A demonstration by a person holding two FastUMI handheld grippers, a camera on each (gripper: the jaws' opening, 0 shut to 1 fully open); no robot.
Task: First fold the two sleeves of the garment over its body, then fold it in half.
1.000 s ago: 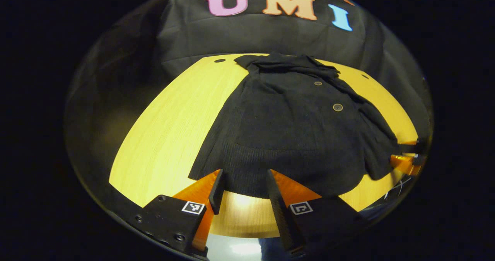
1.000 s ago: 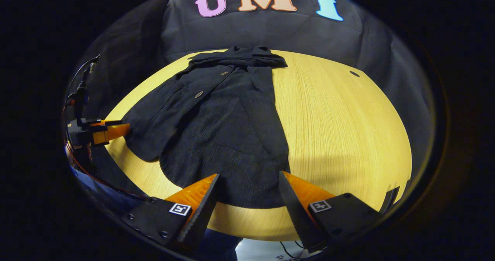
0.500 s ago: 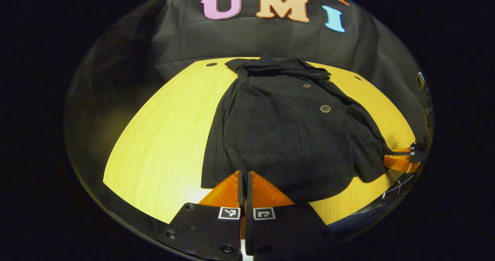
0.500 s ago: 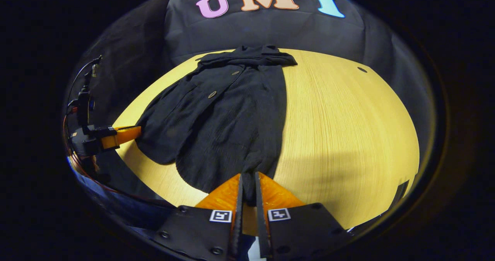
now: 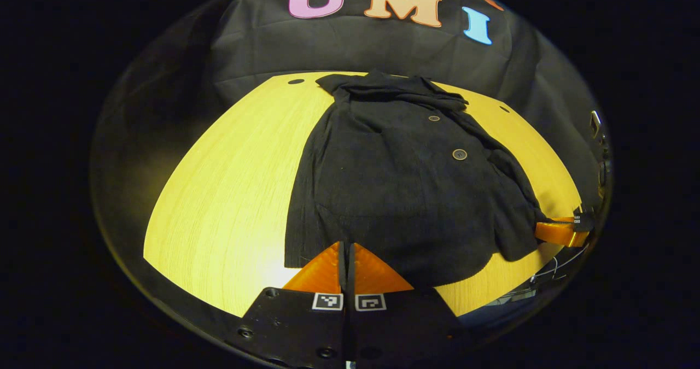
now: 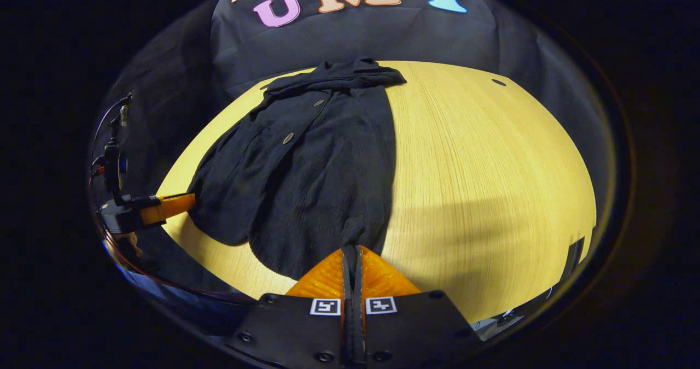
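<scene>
Now the black button-front cardigan (image 5: 404, 183) lies lengthwise on the yellow wooden tabletop (image 5: 229, 183), collar toward the far edge by the booth wall and hem at the near edge. Both sleeves look already laid over the body, so the narrow shape is ready for the fold in half. The left gripper (image 5: 345, 259) has its fingers brought together on the hem near one bottom corner, and the right gripper (image 6: 353, 262) is likewise pinched on the hem at the other bottom corner; in the right gripper view a thin strip of dark cloth shows between its fingers. Holding the two hem corners at once seems meant to keep the bottom edge straight and taut, so it can be carried as one line toward the collar. Two buttons (image 5: 459, 154) mark the front placket, which faces up. The likely risk is a folded sleeve sliding off the body once the hem lifts.
</scene>
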